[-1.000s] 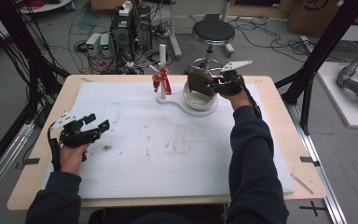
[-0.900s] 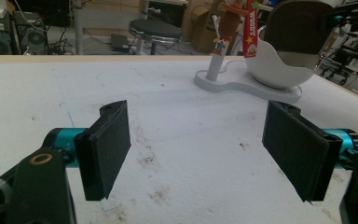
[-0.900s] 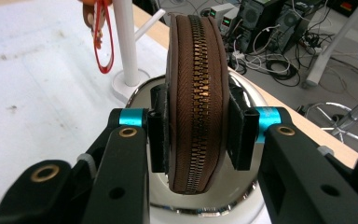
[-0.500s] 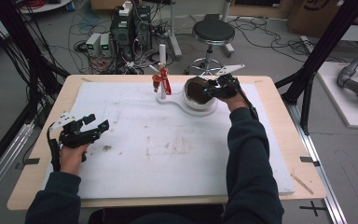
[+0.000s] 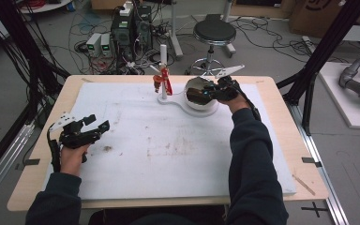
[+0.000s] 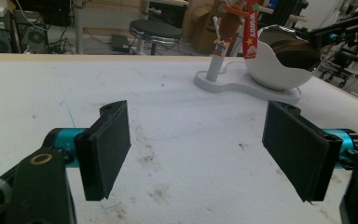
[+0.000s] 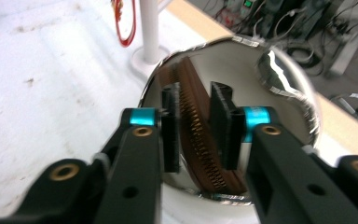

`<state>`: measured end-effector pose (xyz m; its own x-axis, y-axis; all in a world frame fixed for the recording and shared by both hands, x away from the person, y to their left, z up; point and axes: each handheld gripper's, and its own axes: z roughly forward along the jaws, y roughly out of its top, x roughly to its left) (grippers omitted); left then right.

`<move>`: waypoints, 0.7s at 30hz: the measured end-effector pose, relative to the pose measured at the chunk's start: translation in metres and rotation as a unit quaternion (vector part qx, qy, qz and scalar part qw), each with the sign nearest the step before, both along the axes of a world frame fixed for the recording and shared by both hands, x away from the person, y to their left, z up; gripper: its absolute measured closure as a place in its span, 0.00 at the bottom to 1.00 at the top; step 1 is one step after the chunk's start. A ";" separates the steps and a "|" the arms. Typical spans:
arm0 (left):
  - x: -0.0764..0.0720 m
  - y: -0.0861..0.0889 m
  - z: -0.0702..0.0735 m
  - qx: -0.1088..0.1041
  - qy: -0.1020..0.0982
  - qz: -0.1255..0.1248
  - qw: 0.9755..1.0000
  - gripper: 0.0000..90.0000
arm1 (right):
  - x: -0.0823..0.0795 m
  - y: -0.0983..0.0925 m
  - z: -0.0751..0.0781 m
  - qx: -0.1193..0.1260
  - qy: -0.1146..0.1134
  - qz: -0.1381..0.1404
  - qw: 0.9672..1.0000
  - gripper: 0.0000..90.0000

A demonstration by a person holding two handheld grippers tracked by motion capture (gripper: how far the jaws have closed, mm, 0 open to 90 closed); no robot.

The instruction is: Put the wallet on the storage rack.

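We see the right claw (image 5: pixel 209 89) at the far side of the worktop (image 5: pixel 267 84), its jaws reaching into the shiny bowl (image 5: pixel 194 91) on the white stand (image 5: pixel 183 104). In the right gripper view the claw (image 7: pixel 194 123) has its jaws partly open on either side of a brown zipper strip (image 7: pixel 193 135) lying inside the bowl (image 7: pixel 279 70); we cannot tell whether the pads touch it. Compared with a second ago, this hand has shifted slightly left and lower over the bowl. The left claw (image 5: pixel 97 125) sits near the left edge of the white mat (image 5: pixel 168 154), unmoved, jaws wide apart and holding nothing. A red strap (image 5: pixel 167 82) hangs on the stand's post (image 5: pixel 163 54), just left of the bowl.
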<state>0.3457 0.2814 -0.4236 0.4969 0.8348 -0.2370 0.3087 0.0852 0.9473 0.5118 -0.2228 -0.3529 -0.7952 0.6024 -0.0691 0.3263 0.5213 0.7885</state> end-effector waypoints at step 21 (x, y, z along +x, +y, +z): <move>0.002 0.005 0.005 0.008 -0.007 0.005 1.000 0.27 | -0.049 -0.024 0.016 0.003 -0.010 -0.081 0.997 0.35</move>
